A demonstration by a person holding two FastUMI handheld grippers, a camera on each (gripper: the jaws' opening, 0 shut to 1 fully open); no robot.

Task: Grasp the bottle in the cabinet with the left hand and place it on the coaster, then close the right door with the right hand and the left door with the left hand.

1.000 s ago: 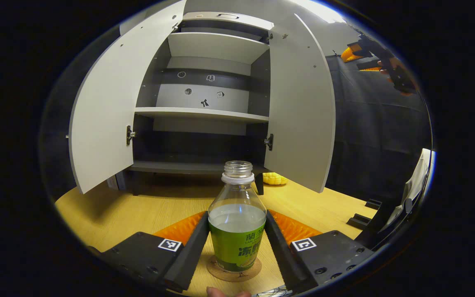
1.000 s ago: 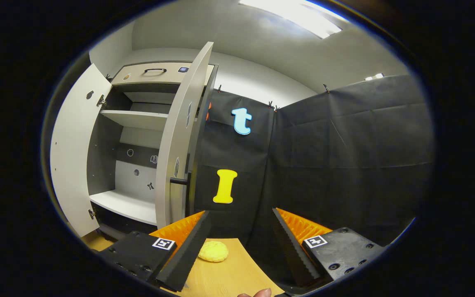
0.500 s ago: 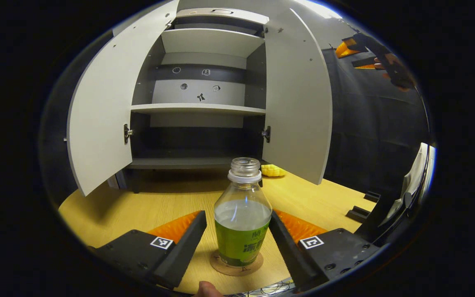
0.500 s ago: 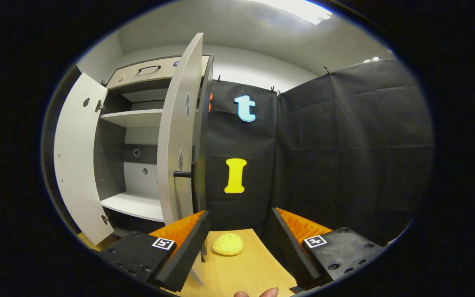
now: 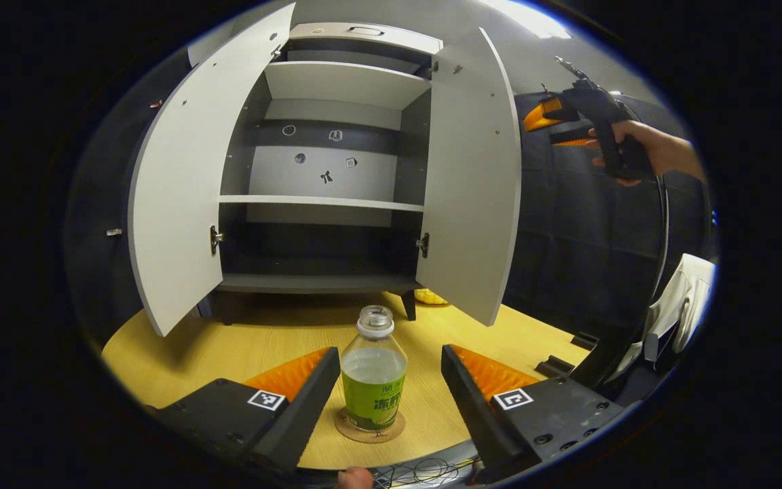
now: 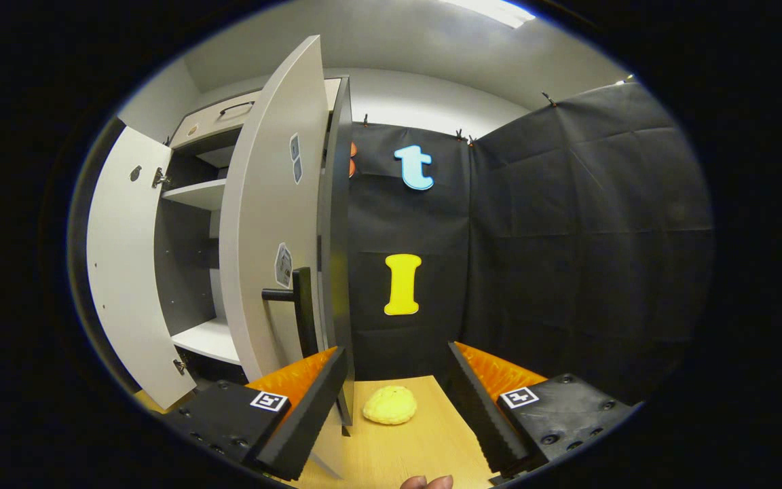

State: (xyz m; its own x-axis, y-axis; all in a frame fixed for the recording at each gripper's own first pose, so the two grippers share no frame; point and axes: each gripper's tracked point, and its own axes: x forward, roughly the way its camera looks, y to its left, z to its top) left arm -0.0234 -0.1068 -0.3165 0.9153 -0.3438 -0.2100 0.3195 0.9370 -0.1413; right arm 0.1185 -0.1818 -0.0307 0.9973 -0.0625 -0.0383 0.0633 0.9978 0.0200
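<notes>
While bottle (image 5: 373, 377) stands on coaster (image 5: 370, 432), left tool (image 5: 383, 380) gapes, empty; right tool (image 6: 396, 380) agape beside door handle (image 6: 294, 297).

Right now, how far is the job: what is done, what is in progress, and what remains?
Done: the bottle stands upright on the coaster, and the left gripper is open, its fingers apart from it. In hand: the right gripper, open, is beside the right door, near its handle. Left: both the right door and the left door are open.
</notes>
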